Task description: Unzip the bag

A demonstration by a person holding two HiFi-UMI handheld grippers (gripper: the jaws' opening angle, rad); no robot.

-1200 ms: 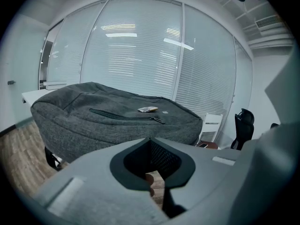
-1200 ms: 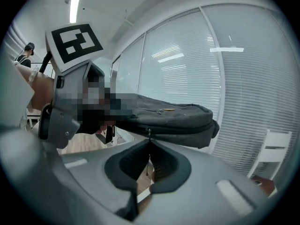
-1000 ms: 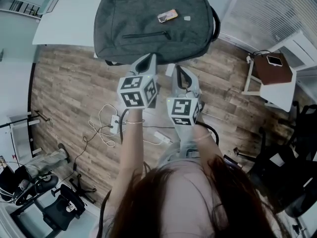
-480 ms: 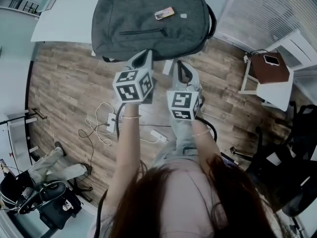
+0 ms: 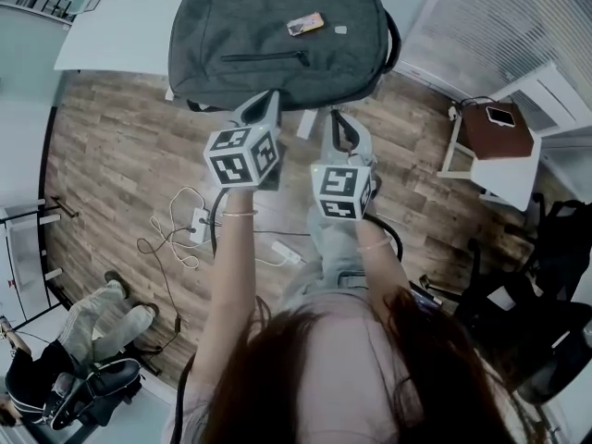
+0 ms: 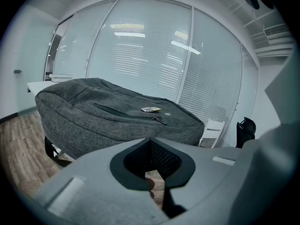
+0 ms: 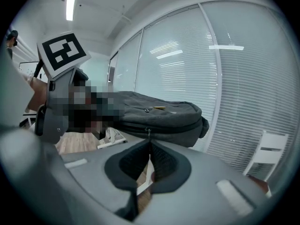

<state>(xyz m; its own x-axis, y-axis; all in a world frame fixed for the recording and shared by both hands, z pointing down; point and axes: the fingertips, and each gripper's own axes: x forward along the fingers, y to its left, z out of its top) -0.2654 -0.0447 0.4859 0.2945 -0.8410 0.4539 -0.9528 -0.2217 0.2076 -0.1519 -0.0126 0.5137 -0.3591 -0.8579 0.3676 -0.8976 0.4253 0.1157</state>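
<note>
Two shut, empty claws: your left gripper (image 5: pixel 268 102) and right gripper (image 5: pixel 335 118) face the grey, closed bag (image 5: pixel 277 35) at 12 o'clock on the white table (image 5: pixel 120 26); only the right gripper view shows its side zip pull (image 7: pixel 148 132).

Head view clips the bag (image 5: pixel 277 54) at the top edge; left gripper (image 5: pixel 268 97) covers part of its near side. The small item (image 5: pixel 305 24) on top: too small to identify.

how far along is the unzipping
Nothing done: on the backpack, front pocket zipper and main zipper look closed. In hand: left gripper and right gripper, both shut and empty, sit at its near edge, the right facing the main zipper pull. Left: gripping the pull and opening it.
</note>
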